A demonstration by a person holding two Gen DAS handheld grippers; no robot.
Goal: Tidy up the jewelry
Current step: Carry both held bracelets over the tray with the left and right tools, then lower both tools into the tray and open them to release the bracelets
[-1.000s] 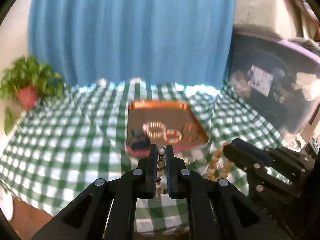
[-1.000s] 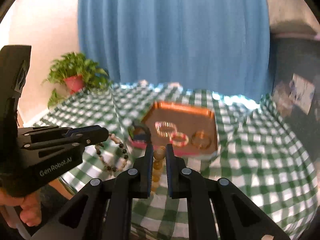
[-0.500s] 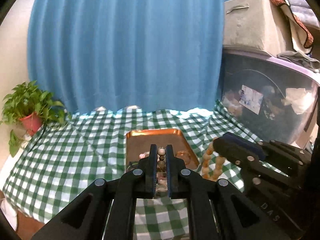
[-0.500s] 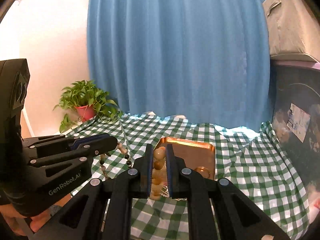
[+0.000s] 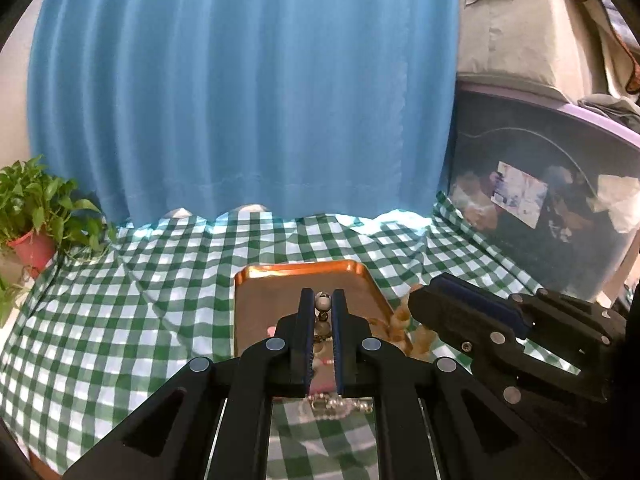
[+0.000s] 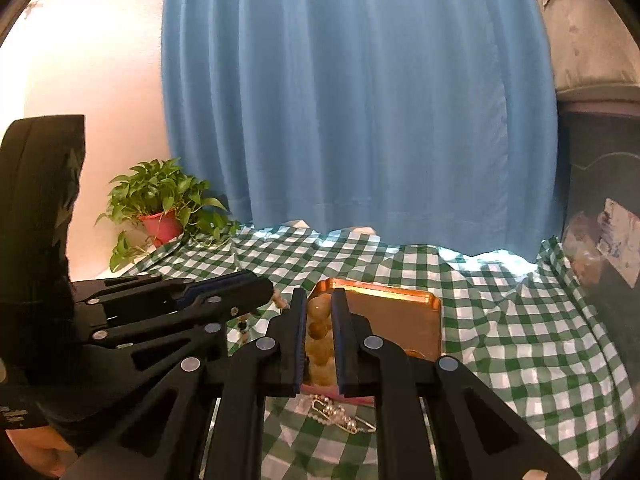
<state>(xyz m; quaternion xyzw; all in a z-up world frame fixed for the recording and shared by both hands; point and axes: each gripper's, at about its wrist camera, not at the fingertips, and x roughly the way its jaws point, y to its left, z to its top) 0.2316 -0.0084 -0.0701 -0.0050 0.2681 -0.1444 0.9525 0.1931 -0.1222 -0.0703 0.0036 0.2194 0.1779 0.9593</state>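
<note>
Jewelry is split between my two tongs and the copper tray [image 5: 256, 280] sitting on the checked tabletop [image 5: 120, 312]. My left tongs [image 5: 323, 307] are pinched narrow on a bracelet of mixed dark and pale beads [image 5: 322, 302], one white bead showing right at the tips and the rest of the strand hanging down between the fingers. My right tongs [image 6: 320, 308] are likewise squeezed on a bracelet of larger amber beads [image 6: 318, 328], which dangles in the gap. Both sets hang side by side above the near end of the tray, clear of the cloth. Just in front of the tray, on the tabletop, lies a small pearl string with a clip [image 6: 340, 414], not yet gathered. I judge this to be the carrying step, with both bracelets lifted and ready for placing. Next I would lower each strand onto bare tray floor, well apart from one another, and only then ease the fingers open; dropped from this height the beads could bounce or tangle. How much else lies on the tray I cannot tell from here.
</note>
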